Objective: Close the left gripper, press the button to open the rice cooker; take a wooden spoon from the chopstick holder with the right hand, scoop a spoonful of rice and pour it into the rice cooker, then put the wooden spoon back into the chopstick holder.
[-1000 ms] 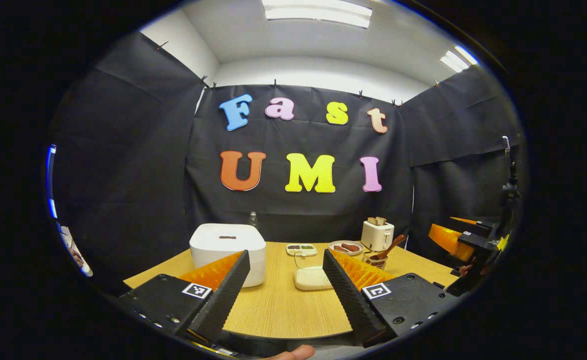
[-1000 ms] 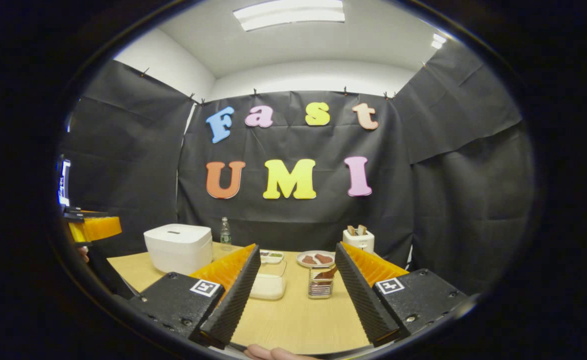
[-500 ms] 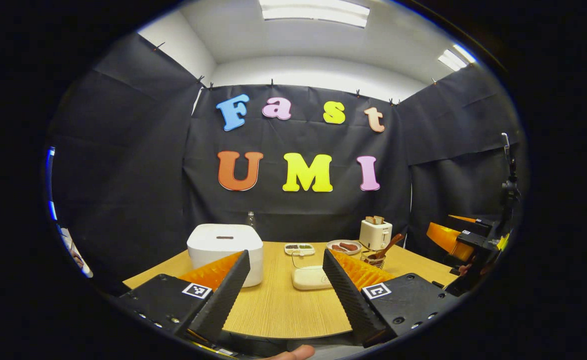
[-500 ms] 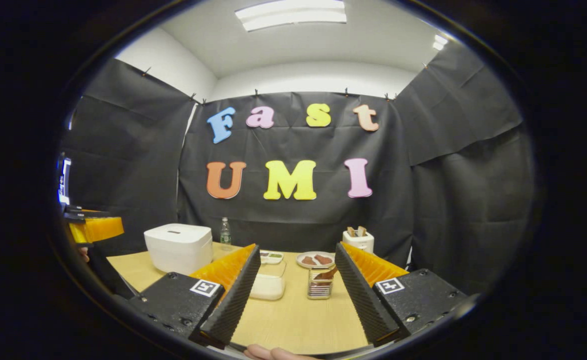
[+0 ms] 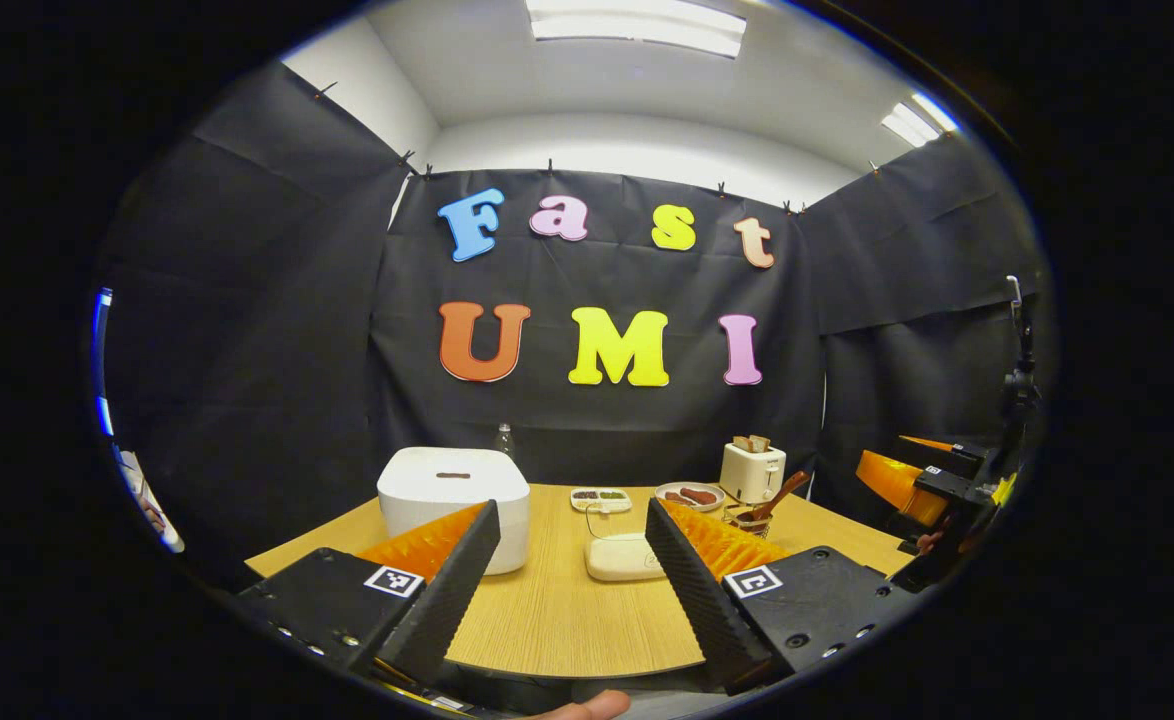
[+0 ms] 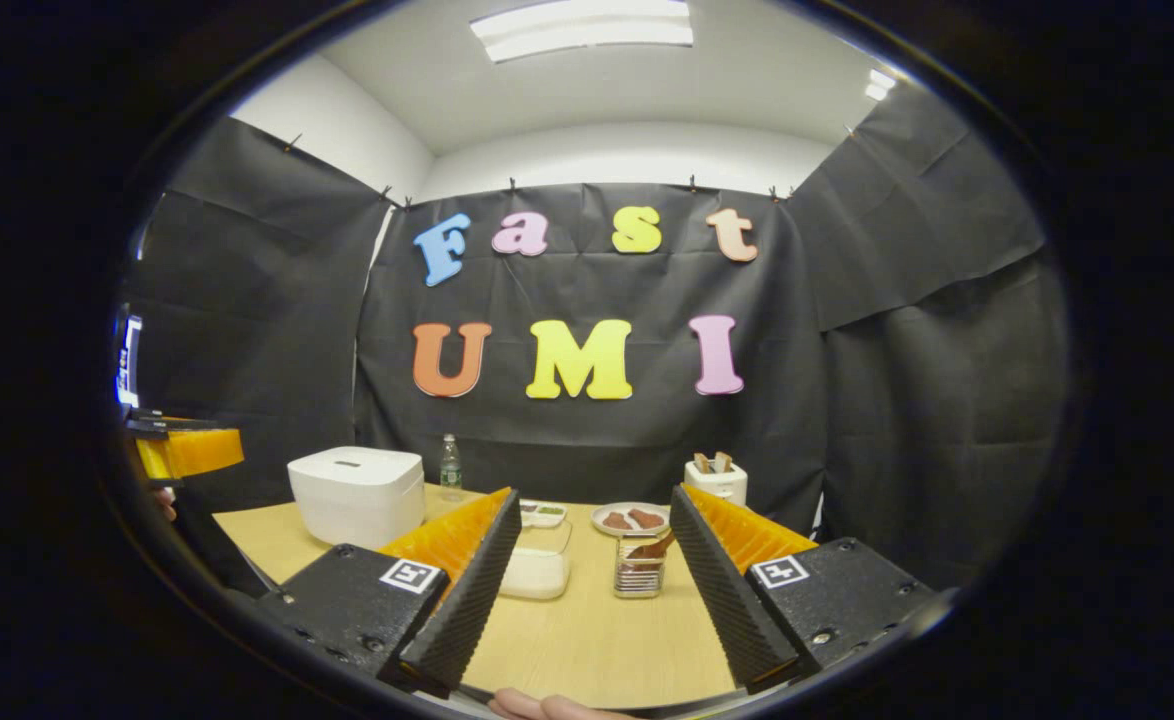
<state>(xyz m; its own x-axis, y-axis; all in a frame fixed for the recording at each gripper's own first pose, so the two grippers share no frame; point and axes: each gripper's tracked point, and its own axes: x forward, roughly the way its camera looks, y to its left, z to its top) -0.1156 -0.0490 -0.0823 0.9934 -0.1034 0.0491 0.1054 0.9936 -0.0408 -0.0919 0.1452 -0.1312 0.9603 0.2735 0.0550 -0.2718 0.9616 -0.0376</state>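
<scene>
A white rice cooker (image 5: pixel 454 498) with its lid down stands at the table's far left, also seen as the rice cooker (image 6: pixel 357 494) in the right gripper view. A wire chopstick holder (image 6: pixel 636 574) carries a wooden spoon (image 6: pixel 653 548); in the left gripper view the holder (image 5: pixel 747 519) and spoon (image 5: pixel 779 494) sit right of centre. A clear box of rice (image 6: pixel 538 568) lies mid-table, the same rice box (image 5: pixel 622 556) in the left gripper view. My left gripper (image 5: pixel 571 590) hangs open over the near table edge. My right gripper (image 6: pixel 595 580) is open too, holding nothing.
A toaster with bread (image 5: pixel 752 468), a plate of sausages (image 5: pixel 690 493) and a small divided dish (image 5: pixel 601 498) line the back of the wooden table (image 5: pixel 567 620). A water bottle (image 6: pixel 450 464) stands behind the cooker. A fingertip (image 5: pixel 587 707) shows at the bottom edge.
Both views wobble by a few pixels and settle back. Nothing on the table has moved, and both grippers stay open.
</scene>
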